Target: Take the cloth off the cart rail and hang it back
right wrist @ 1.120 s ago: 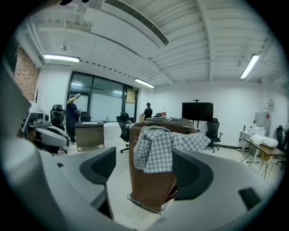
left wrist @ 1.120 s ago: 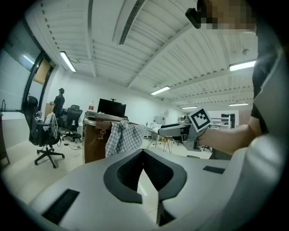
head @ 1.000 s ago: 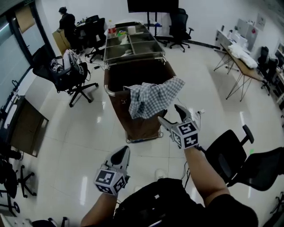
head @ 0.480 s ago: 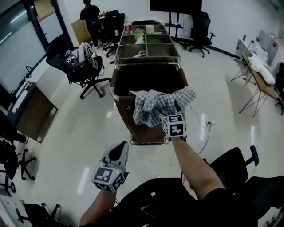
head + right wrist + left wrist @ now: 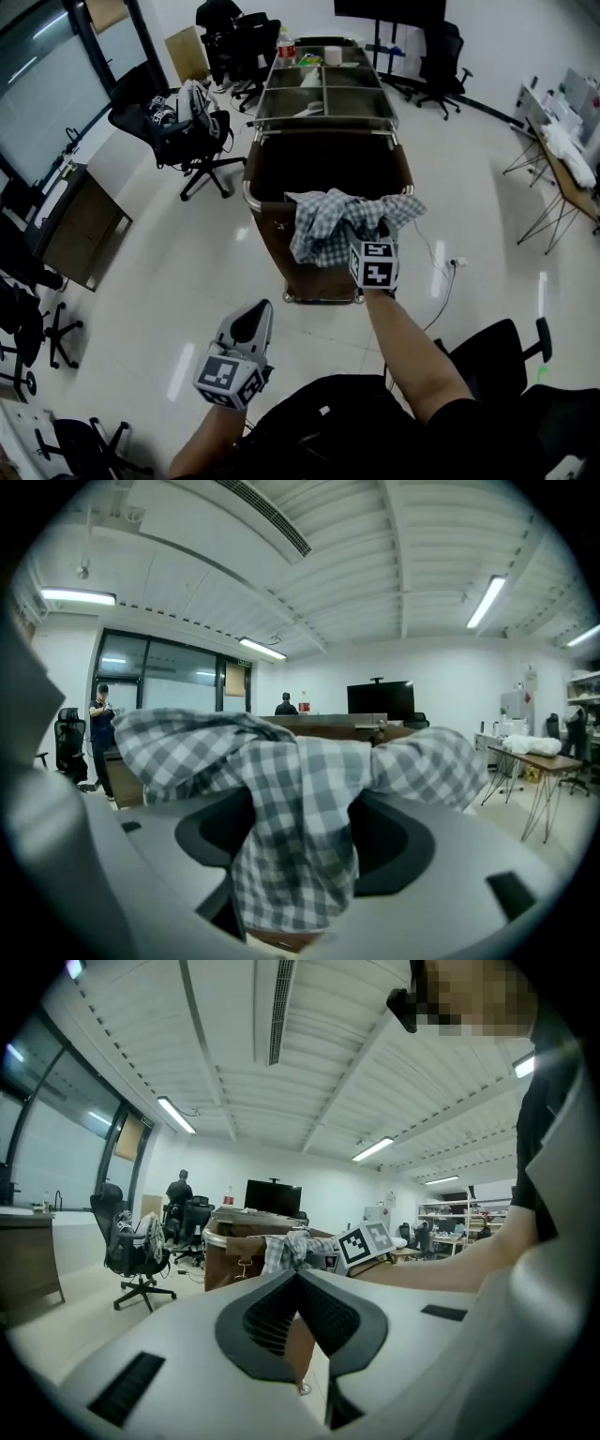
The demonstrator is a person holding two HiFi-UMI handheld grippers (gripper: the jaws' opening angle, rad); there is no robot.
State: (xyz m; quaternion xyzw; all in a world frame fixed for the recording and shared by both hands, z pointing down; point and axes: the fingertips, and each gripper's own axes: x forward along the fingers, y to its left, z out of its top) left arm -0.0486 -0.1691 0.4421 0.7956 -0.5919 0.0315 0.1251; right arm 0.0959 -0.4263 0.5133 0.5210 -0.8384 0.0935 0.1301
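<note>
cloth (image 5: 323,225) — lengthwise along cart rail (image 5: 265,202)

- Ceiling strip lights (image 5: 77,597) wash the room in even, bright white, and shadows are faint.
- The glossy floor (image 5: 187,272) returns pale streaks of glare.
- Fisheye lenses bend straight lines toward the edges, and black vignetting rings all three views.
- The checked cloth (image 5: 295,836) sits sharp, close to the right gripper view's lens.
</note>
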